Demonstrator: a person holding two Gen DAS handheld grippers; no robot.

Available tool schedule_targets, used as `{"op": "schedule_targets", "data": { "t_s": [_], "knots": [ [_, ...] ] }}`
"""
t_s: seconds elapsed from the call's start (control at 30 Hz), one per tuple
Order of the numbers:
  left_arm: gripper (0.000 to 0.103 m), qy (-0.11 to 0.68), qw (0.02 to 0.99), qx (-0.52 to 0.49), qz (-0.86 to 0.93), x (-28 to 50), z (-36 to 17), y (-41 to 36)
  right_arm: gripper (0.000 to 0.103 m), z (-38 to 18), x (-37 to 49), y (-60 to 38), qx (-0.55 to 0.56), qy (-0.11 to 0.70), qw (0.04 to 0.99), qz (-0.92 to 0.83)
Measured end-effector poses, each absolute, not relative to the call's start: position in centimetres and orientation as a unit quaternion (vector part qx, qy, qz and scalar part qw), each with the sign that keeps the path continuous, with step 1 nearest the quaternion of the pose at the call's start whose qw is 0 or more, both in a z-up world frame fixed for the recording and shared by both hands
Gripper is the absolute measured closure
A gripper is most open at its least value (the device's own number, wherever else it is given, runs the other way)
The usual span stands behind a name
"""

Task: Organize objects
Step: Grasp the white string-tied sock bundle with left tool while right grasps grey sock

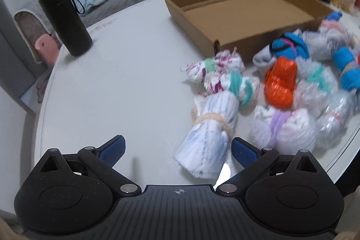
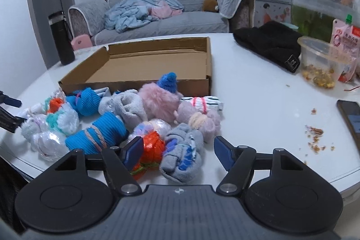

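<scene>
Bundles of rolled socks [image 2: 117, 125] lie heaped on the counter [image 2: 258, 105] just near the empty cardboard box [image 2: 144, 64]. Your left gripper [image 1: 178, 150] hangs with jaws spread around a white roll [image 1: 207, 145], untouched. Your right gripper [image 2: 178, 151] brackets a grey roll [image 2: 182, 154], pads apart from it.

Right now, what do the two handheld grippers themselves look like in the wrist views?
The left gripper and right gripper match: matte black plastic bodies with round side housings, a ribbed centre plate bearing a small crosshair mark, silver pivot pins on black linkage arms, and blue textured finger pads. No cables or sleeves show.
</scene>
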State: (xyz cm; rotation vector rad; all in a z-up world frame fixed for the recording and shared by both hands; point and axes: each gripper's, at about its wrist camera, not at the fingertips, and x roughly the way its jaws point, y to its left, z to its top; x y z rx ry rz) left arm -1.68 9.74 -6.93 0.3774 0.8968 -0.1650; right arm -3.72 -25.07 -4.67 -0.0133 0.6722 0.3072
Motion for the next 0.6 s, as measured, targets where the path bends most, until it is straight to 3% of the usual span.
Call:
{"op": "schedule_targets", "data": {
  "t_s": [0.2, 0.27, 0.3, 0.4, 0.43, 0.6],
  "knots": [
    [0.003, 0.421, 0.883, 0.190, -0.084, -0.9, -7.1, 9.4, 0.040, -5.5, -3.1, -25.0, -0.021, 0.343, 0.930, 0.128],
    [0.006, 0.416, 0.884, 0.191, -0.093, -0.7, -7.2, 9.2, 0.060, -5.8, -2.7, -24.9, -0.023, 0.350, 0.928, 0.128],
    [0.008, 0.414, 0.885, 0.188, -0.097, -0.6, -7.2, 9.1, 0.064, -6.0, -2.4, -24.9, -0.023, 0.358, 0.925, 0.127],
    [0.036, 0.414, 0.890, 0.154, -0.115, -0.2, -7.1, 9.5, 0.068, -6.4, -2.2, -24.8, -0.022, 0.366, 0.922, 0.127],
    [0.054, 0.418, 0.890, 0.132, -0.128, -0.1, -7.0, 9.8, 0.069, -6.3, -2.3, -24.8, -0.023, 0.365, 0.922, 0.129],
    [0.058, 0.414, 0.894, 0.110, -0.131, -0.6, -6.8, 10.4, 0.070, -5.8, -3.0, -25.3, -0.020, 0.354, 0.925, 0.134]
  ]
}}
